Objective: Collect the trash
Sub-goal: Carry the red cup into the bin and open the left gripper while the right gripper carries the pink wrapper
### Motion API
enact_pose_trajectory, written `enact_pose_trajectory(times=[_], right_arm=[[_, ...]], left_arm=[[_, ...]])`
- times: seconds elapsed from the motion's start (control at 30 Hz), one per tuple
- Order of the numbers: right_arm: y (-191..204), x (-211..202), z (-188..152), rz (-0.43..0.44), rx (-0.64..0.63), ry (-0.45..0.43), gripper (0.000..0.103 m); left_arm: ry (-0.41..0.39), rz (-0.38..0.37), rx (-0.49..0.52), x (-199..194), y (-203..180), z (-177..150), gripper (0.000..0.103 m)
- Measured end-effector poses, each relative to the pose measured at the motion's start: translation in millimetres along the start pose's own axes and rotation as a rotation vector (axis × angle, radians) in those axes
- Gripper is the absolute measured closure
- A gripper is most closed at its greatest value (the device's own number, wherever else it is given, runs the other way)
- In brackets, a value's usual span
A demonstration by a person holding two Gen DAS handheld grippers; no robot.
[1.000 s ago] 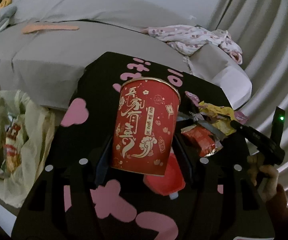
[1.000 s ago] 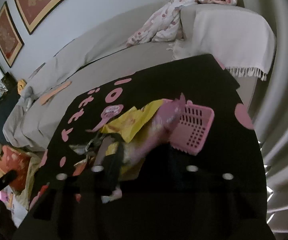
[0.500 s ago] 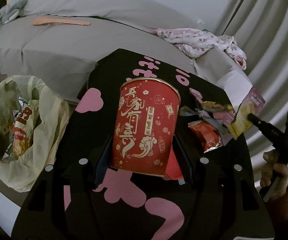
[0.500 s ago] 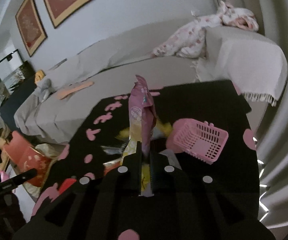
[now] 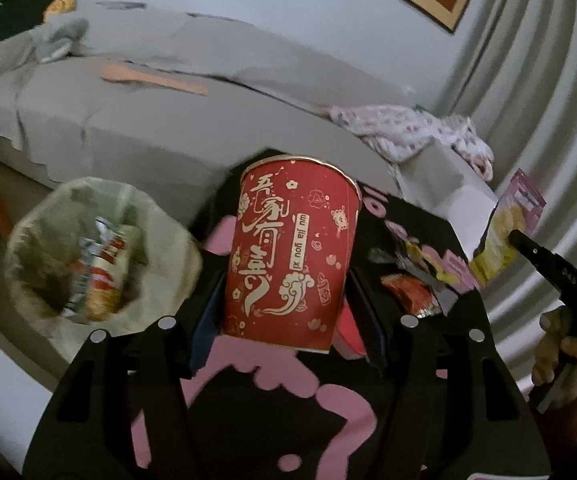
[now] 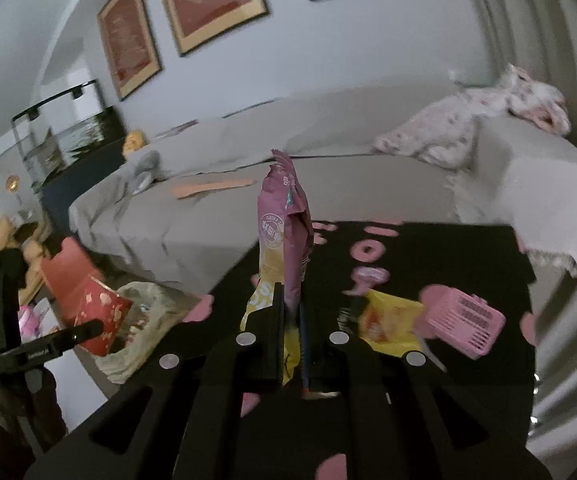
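Red cups: one, a red paper cup [image 5: 292, 252] with gold print, upright, rim up, clamped at its lower sides by the left gripper [image 5: 288, 312]; also seen from the right wrist view [image 6: 102, 320], lifted beside the table edge, just next to the bag.
Snack packets held: one, a pink and yellow snack packet [image 6: 284, 248], standing up on edge, pinched at its lower end by the right gripper [image 6: 291, 332]; from the left wrist view seen at far right [image 5: 508, 232], above the table's far corner.
Trash left on table: a yellow wrapper [image 6: 388, 320] beside the basket, a red wrapper [image 5: 408, 290] and crumpled pink and silver pieces near it; exact count of the small pieces not clear.
Trash bags: one, a pale plastic bag [image 5: 100, 248], mouth open, on the floor just left of the table, with cans or wrappers inside.
Baskets: one, a pink plastic basket [image 6: 464, 324], tipped on its side on the table.
Table: one, black cloth with pink shapes [image 6: 448, 248].
Left gripper pose: jaws spread wide around the cup, pads pressed on both sides, held over the table's near-left part.
Right gripper pose: jaws nearly together on the packet, raised above the table; bare fingers [image 5: 560, 352] wrapped on its handle.
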State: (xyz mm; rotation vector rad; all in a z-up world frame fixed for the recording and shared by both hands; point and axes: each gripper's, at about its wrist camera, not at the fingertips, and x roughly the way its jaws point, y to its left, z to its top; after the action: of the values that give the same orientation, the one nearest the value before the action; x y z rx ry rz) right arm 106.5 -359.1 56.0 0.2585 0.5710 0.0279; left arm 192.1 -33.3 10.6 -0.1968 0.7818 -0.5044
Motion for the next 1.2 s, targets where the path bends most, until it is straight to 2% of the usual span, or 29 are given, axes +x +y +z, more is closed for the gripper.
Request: enact_pose_trajectory(times=[0.3,0.5,0.67,0.9,1.03,1.2], right_arm=[[66,17,13,0.074,-0.148,-0.004,0.095],[96,33,15,0.111,-0.196,0.014,0.095],[111,50,13,0.135,-0.218,0.044,0.095],[120,68,9,0.141,-0.237,0.078,0.095],[122,80,7,0.139,-0.237,0.1,0.095],[119,95,5,0.137,-0.232,0.127,0.095]], left_arm=[[-0.095,0.126,-0.117,-42,65,2,0.046],[-0.112,0.228,-0.184,-53,107,1,0.046],[-0.114,0.272,-0.2,-57,127,-1,0.046],[-0.092,0.275,-0.228,-39,151,-1,0.046],[-0.072,0.253,-0.264,-19,168,-2,0.046],[0.027,0.236,-0.278,25,182,-7,0.046]])
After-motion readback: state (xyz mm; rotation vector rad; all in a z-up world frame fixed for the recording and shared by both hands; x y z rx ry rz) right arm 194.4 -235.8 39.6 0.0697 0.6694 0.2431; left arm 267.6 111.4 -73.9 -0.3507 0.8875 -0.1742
